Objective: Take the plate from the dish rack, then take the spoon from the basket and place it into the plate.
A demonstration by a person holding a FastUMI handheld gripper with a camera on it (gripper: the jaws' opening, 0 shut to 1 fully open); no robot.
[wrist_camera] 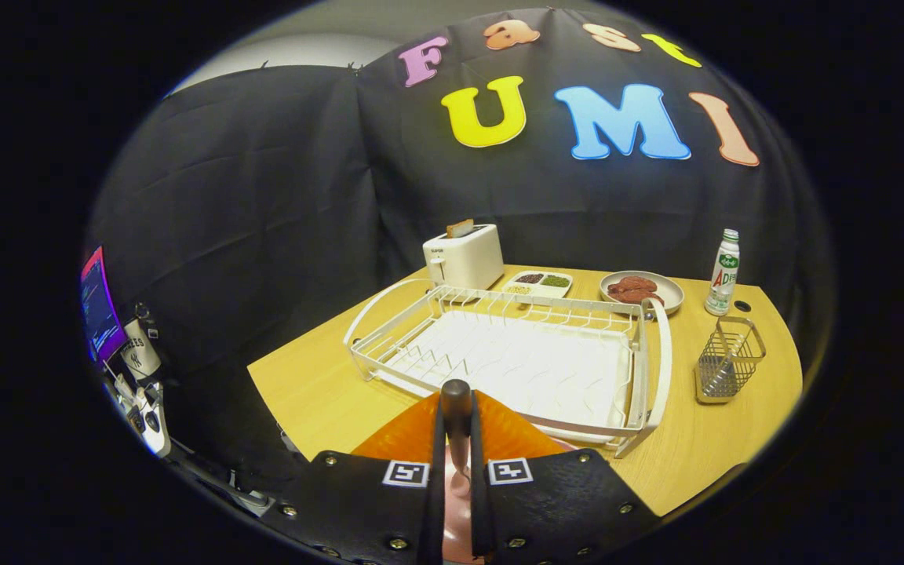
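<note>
Gripper view: spoon (456,408) between claw (457,471) fingers.

Before you stands a light wooden table (318,384) enclosed by creased black cloth walls (264,204); above the cloth you see a pale grey wall (303,47). Beside the table's far side, a lit screen (99,306) glows.

dish rack (515,353) blocks the way ahead; bare table (318,384) lies open beside it.
</note>
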